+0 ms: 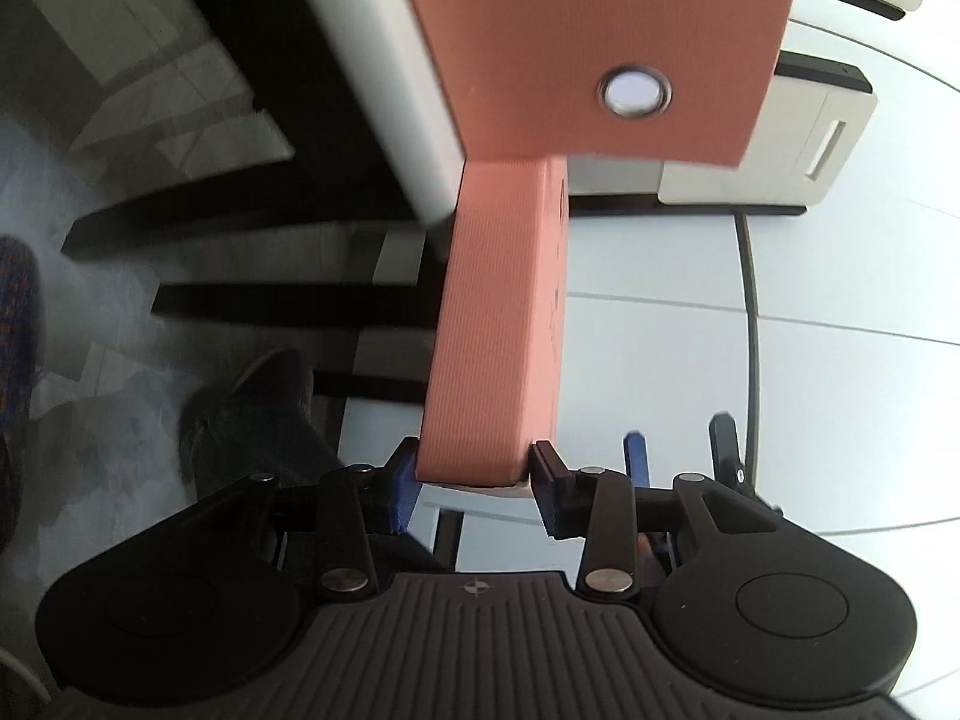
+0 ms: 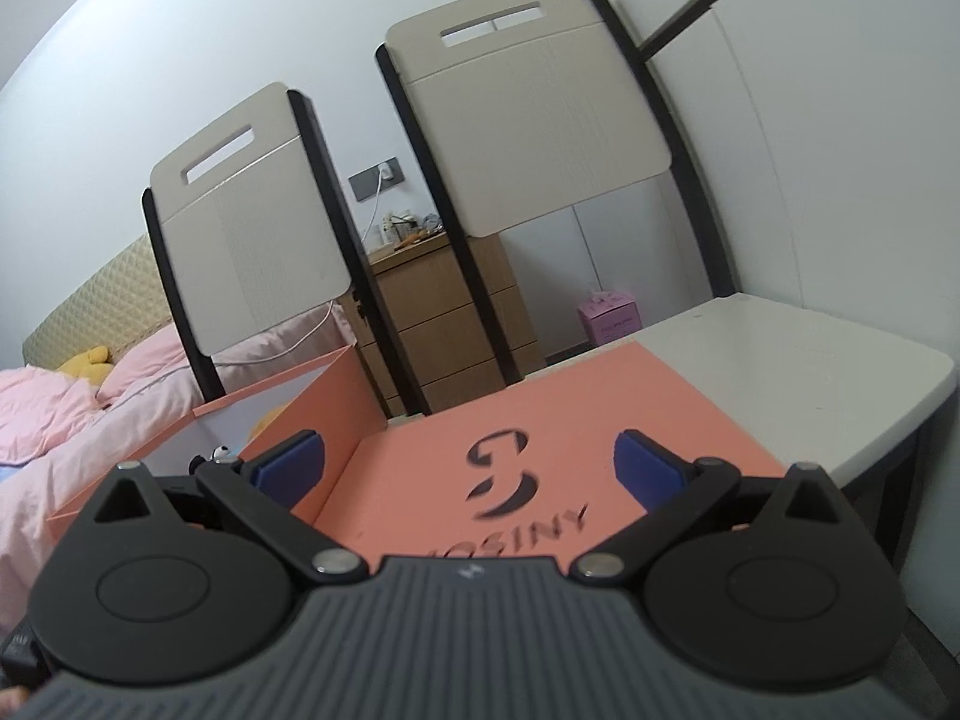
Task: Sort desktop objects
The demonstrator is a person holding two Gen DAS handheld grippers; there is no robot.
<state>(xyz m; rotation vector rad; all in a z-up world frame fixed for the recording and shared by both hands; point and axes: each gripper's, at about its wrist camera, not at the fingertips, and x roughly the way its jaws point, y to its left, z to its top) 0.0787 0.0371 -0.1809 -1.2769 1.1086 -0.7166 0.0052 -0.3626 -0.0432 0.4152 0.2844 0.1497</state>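
A salmon-pink box with a metal eyelet hangs over the edge of the white table. My left gripper is shut on the rim of the box's salmon-pink lid, which stands on edge. In the right wrist view the lid's top with a dark logo lies under my right gripper, which is open and empty above it. The open box stands to the left, its inside mostly hidden.
Two beige chairs with black frames stand behind the white table. A wooden drawer unit and a bed with pink bedding lie beyond. The left wrist view shows floor, black table legs and a shoe.
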